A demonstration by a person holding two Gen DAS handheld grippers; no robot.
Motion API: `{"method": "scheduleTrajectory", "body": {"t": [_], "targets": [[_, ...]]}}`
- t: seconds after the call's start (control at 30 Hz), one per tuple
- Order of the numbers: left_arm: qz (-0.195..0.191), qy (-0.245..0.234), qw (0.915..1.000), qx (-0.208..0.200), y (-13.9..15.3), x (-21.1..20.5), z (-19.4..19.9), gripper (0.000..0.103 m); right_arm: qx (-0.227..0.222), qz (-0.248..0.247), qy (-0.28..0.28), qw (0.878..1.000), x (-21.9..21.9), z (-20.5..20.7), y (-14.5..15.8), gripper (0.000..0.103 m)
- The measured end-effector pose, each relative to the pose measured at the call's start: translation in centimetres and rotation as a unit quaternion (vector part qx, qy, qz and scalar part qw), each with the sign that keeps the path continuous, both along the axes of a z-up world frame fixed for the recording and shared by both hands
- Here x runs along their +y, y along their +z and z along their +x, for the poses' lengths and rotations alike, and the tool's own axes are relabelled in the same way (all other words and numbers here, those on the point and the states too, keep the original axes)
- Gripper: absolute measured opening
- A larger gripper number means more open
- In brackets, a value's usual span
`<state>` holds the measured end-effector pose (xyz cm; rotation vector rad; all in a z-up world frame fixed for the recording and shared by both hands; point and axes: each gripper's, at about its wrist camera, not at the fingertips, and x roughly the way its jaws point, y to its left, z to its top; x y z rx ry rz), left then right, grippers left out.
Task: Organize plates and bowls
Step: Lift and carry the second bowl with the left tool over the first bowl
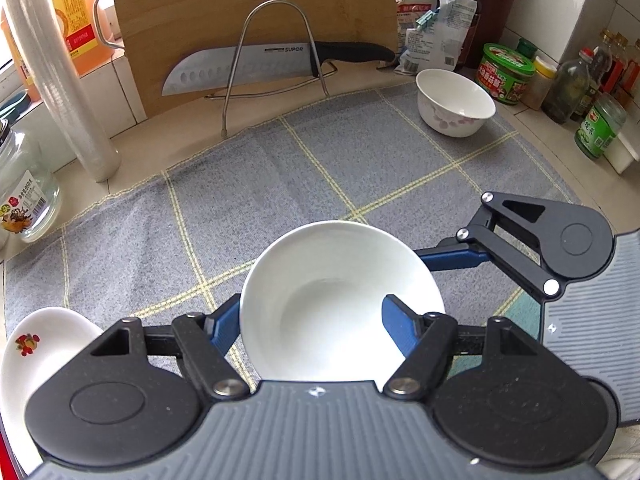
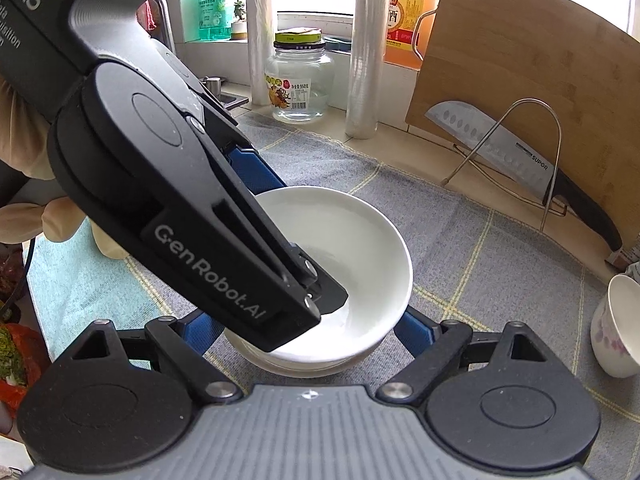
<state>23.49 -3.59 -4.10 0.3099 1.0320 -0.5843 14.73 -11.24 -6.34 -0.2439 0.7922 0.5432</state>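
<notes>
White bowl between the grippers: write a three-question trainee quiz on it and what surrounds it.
1. True or false: the knife lies flat on the cloth.
2. Left wrist view: what sits at the cloth's far right edge? A) flowered bowl B) mug C) frying pan
3. Fill in: one finger of the left gripper is ___ the white bowl.

Key: 1 false, the knife rests in the wire rack; 2 A; 3 inside.
</notes>
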Motion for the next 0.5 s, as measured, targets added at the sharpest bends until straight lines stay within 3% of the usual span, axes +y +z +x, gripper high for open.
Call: {"method": "scheduleTrajectory", "body": {"t": [0.5], "targets": [[-0.003,0.003,1.0,0.004,-0.82,0.12,0.16,0.072,0.002,-0.002,0.003,1.0,0.03,-0.03,-0.33,0.093]]}}
